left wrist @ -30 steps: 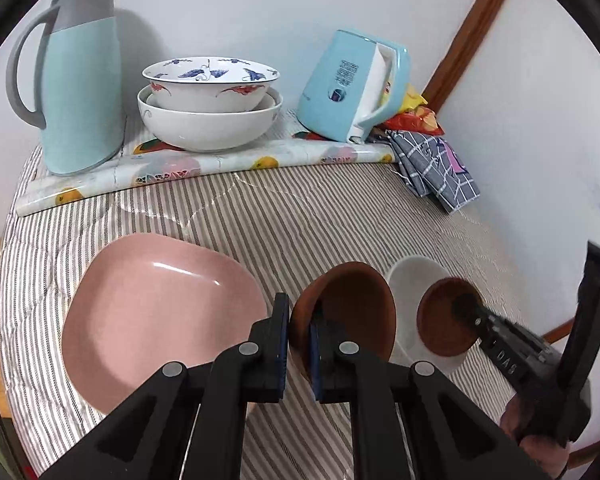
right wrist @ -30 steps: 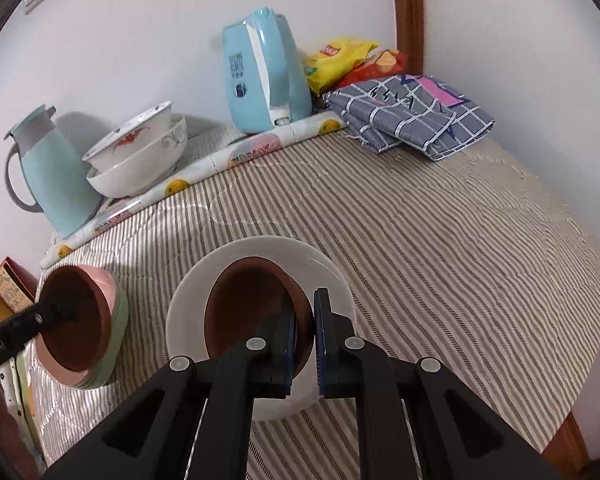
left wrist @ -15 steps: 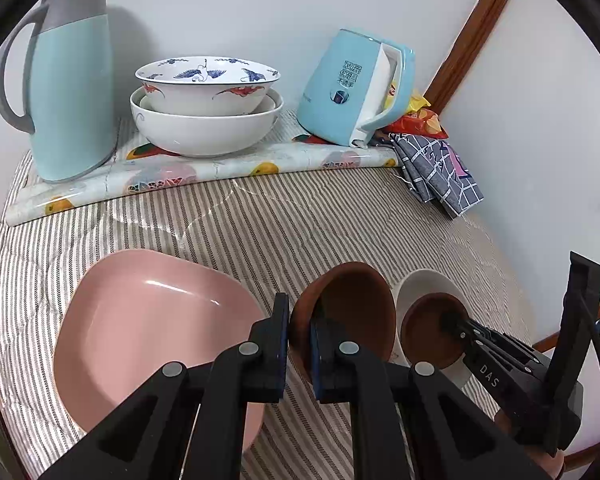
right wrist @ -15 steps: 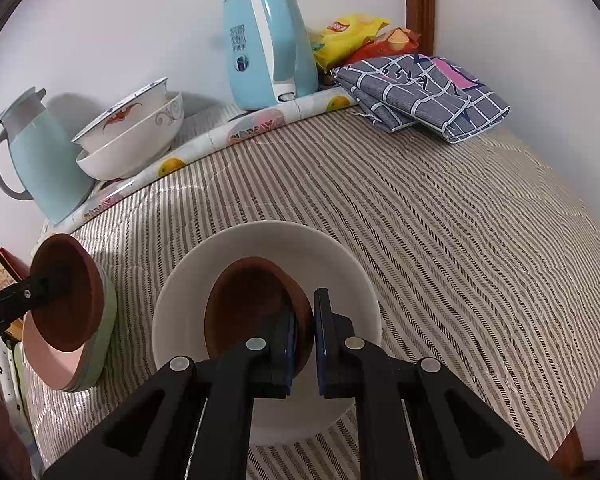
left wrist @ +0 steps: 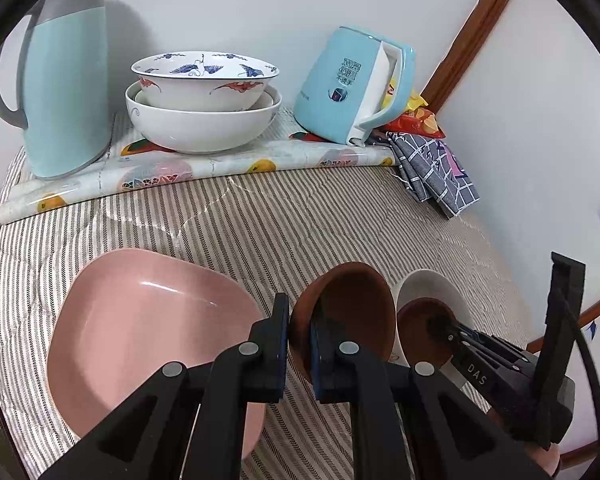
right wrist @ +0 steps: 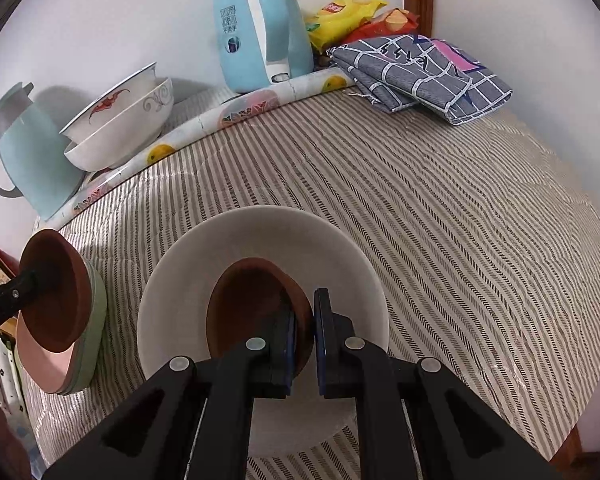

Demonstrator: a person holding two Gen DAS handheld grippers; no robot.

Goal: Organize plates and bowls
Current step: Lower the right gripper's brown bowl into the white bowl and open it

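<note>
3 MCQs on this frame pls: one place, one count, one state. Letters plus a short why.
1. Where is the brown bowl in the right gripper?
A. over the white plate
B. beside the kettle
C. on the folded cloth

2. How many brown bowls are in view?
A. one
B. two
C. four

3. How do the jaws of the left gripper stand?
A. wide open, nothing between them
B. shut on a bowl rim
C. shut on the thermos handle

Answers:
1 A: the white rim rings the bowl in the right wrist view.
2 B: one in each gripper, the other brown bowl at the left.
3 B: both pads pinch that bowl's near rim.
</note>
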